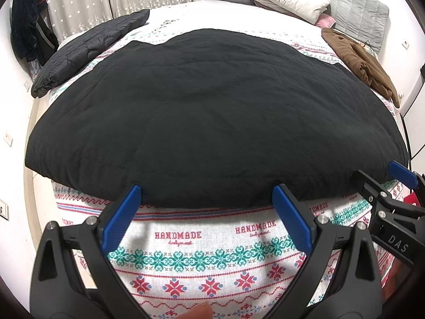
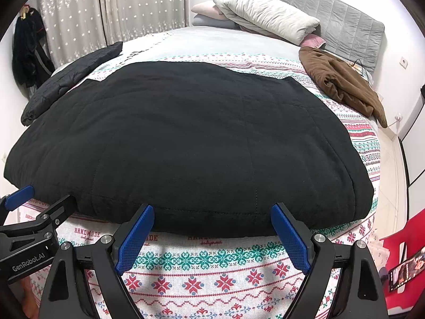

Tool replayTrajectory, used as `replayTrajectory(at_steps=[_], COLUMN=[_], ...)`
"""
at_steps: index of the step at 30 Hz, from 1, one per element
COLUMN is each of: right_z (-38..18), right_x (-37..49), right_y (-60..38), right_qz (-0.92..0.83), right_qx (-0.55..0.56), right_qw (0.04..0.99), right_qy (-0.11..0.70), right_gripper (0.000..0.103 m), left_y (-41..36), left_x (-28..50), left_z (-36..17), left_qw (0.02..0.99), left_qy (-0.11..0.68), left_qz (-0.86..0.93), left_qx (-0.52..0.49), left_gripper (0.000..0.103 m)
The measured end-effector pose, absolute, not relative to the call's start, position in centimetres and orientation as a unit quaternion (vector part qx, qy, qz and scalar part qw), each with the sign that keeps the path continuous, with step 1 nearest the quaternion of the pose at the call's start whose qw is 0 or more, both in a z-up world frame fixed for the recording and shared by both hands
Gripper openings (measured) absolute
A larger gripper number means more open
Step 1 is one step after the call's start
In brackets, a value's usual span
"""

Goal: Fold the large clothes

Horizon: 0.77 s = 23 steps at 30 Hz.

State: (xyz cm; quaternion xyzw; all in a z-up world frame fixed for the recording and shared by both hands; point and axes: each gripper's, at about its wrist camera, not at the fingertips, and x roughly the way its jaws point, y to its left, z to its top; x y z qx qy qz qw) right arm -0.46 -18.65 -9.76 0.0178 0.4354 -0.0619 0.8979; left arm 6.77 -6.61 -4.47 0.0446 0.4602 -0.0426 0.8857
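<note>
Three garments lie on the patterned bedspread (image 1: 202, 255) — one large black padded garment (image 1: 212, 111) spread across the middle, one folded dark jacket (image 1: 87, 53), one crumpled brown garment (image 1: 364, 63) — while the left gripper (image 1: 207, 199) and right gripper (image 2: 212, 218) hover wide open, empty, at its near hem.

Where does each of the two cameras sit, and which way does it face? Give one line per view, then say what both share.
Left wrist: on the left gripper, looking down over the black quilted garment; a fingertip and the right gripper show.
Right wrist: on the right gripper, facing the same way; the left gripper shows.
Shared: garment, patterned bedspread, brown garment, pillows.
</note>
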Motion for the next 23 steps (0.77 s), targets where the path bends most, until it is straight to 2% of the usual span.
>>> replayTrajectory(at_steps=[23], right_z=[-10.11], right_x=[-0.49], right_y=[-18.69], right_qz=[-0.062], right_qx=[0.018], right_qw=[0.895], right_qy=[0.440], right_gripper=[0.091], left_y=[-6.50], left_x=[6.94], left_z=[-5.14], left_qw=[0.877], left_qy=[0.475], left_qz=[-0.047], left_qx=[0.051], left_gripper=[0.099])
